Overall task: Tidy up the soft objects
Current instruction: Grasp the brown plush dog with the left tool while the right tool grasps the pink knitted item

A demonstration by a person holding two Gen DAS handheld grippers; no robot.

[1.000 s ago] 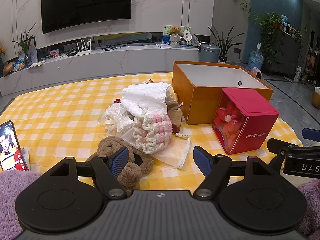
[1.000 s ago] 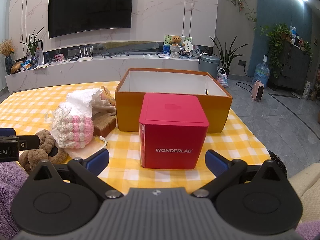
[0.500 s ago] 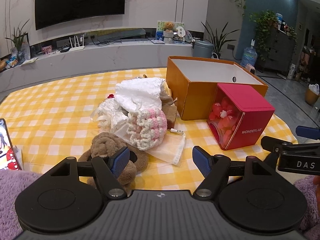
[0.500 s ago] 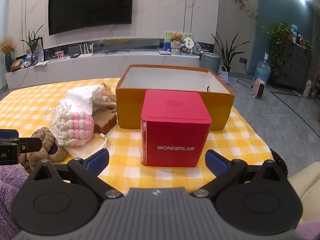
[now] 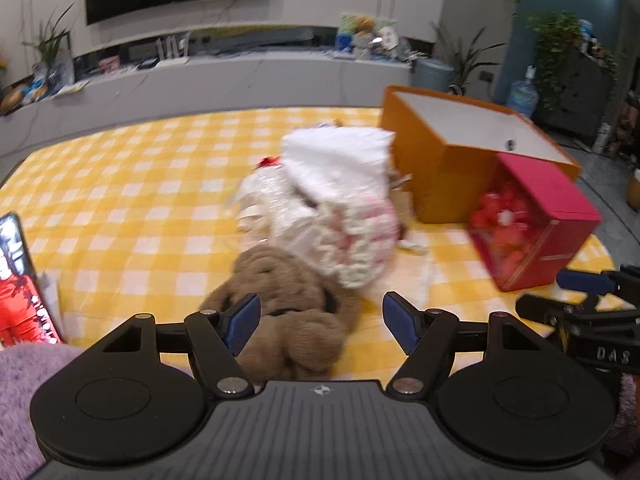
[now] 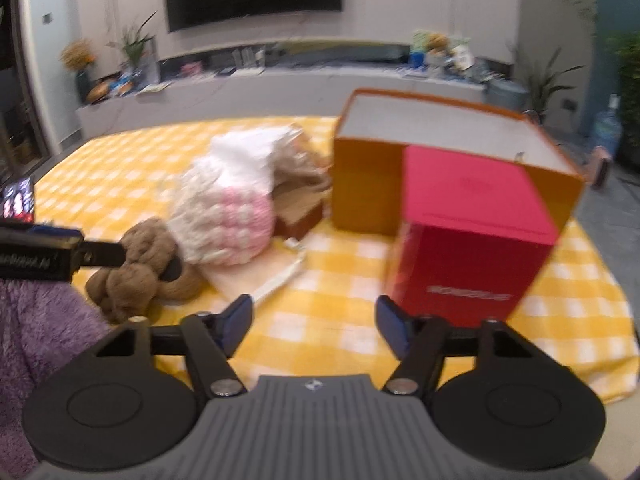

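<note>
A pile of soft things lies on the yellow checked cloth [image 5: 132,208]. It holds a brown plush knot [image 5: 288,300], a pink-and-white crochet piece [image 5: 356,236] and a white crinkled bundle [image 5: 336,156]. My left gripper [image 5: 322,320] hangs low over the brown plush knot with its jaws closing. The knot sits between the fingers, and the right pad stands clear of it. My right gripper [image 6: 316,322] is over bare cloth, jaws closing with nothing between them. It sits between the brown plush knot [image 6: 140,264] and the red box [image 6: 472,232].
An open orange box [image 5: 432,168] stands behind the red box [image 5: 536,216]. A lit phone [image 5: 16,280] leans at the left edge. Purple fleecy sleeves [image 6: 36,328] show at the bottom corners. The cloth's edge drops to the floor on the right.
Both grippers have pushed forward and down toward the pile, and both views are blurred. The right jaws have narrowed. The brown plush knot now fills the gap between the left fingers.
</note>
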